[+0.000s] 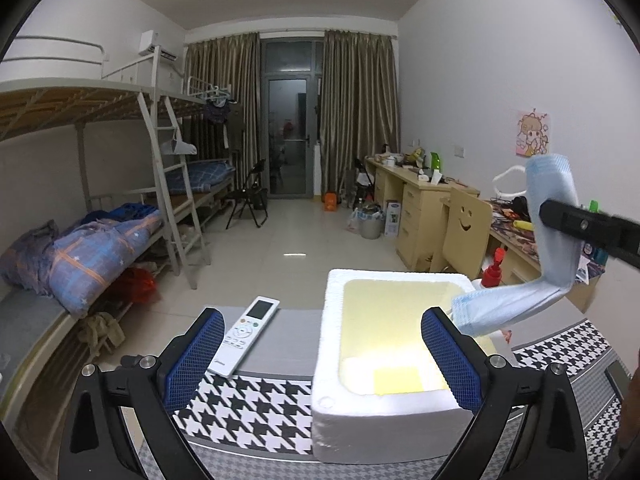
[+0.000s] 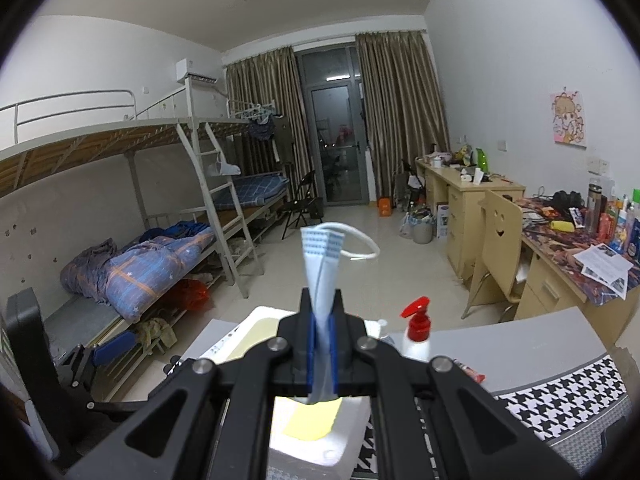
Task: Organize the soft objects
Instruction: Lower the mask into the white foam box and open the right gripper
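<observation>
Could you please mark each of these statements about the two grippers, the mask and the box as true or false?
1. The right gripper is shut on the folded pale blue face mask. True.
2. The left gripper also pinches the mask. False: its jaws stand wide apart with nothing between the blue pads.
3. The white foam box with a yellow inside holds a red spray bottle. False: the red-capped spray bottle stands outside it.
4. A white remote control lies beside the box on the grey surface. True.
5. The mask lies flat inside the box. False: it hangs in the air above it.
</observation>
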Tool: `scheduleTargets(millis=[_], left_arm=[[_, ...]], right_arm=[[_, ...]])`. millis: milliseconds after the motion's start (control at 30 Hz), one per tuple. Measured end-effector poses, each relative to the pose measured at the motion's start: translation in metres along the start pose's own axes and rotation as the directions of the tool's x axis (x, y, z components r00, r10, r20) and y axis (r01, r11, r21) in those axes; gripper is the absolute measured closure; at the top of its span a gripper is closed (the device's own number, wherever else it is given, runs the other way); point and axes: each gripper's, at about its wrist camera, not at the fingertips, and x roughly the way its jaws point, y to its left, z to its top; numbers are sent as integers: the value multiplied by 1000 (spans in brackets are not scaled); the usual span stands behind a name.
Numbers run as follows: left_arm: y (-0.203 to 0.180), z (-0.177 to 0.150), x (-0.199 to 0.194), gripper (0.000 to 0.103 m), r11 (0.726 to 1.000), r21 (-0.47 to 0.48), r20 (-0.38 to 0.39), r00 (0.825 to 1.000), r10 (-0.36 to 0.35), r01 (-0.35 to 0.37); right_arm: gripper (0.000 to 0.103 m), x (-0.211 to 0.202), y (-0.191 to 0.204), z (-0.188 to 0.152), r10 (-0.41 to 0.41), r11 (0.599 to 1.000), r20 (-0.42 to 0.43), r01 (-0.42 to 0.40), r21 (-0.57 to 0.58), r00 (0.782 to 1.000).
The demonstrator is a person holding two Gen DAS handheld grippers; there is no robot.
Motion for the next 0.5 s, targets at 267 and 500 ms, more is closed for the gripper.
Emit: scheduleTargets(millis=[267,500], left_arm=[[6,-2,-4,4,1000,-10,4,1000,15,-15],[15,-5,-6,4,999,-22,10,999,32,-32]], right_arm=[[95,16,9,-7,28,1000,-56,-28,-12,998],[95,34,13,-15,36,999,-105,-39,-21,994]])
